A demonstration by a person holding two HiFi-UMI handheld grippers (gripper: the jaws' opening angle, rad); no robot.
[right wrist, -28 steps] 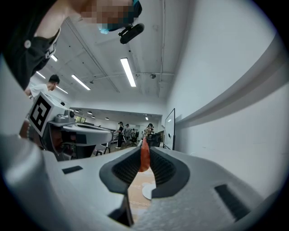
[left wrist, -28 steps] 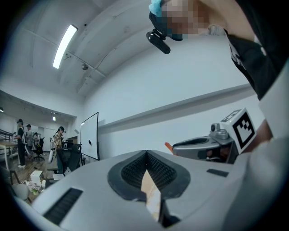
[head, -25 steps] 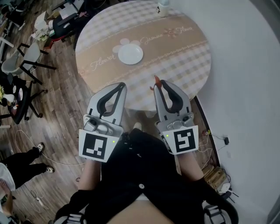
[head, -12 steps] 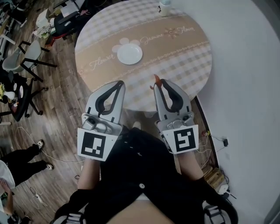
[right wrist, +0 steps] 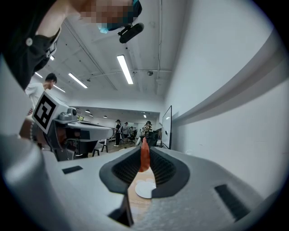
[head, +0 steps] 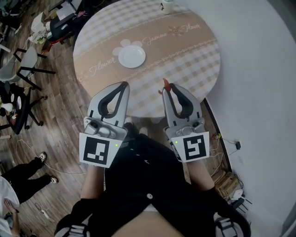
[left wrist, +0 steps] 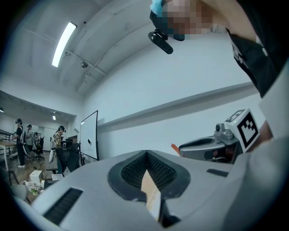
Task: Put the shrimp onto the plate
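Observation:
An orange-red shrimp [head: 165, 85] sticks out from the tips of my right gripper [head: 168, 88], which is shut on it over the near edge of the round table. In the right gripper view the shrimp [right wrist: 144, 155] stands upright between the pads, with the white plate [right wrist: 145, 189] seen through the gap below. The empty white plate [head: 132, 56] sits on the table's beige band, far left of the shrimp. My left gripper [head: 124, 85] is shut with nothing in it, held beside the right one near the table's edge.
A round table [head: 194, 69] with a checked cloth and flower print stands ahead. A white container [head: 166, 5] is at its far edge. Chairs [head: 23, 65] and clutter stand on the wooden floor at left. A white wall [head: 259, 69] runs along the right.
The view has shifted slightly, so the table and plate sit a little further left and up. My left gripper has dropped slightly lower. The right gripper still holds the shrimp in the same place.

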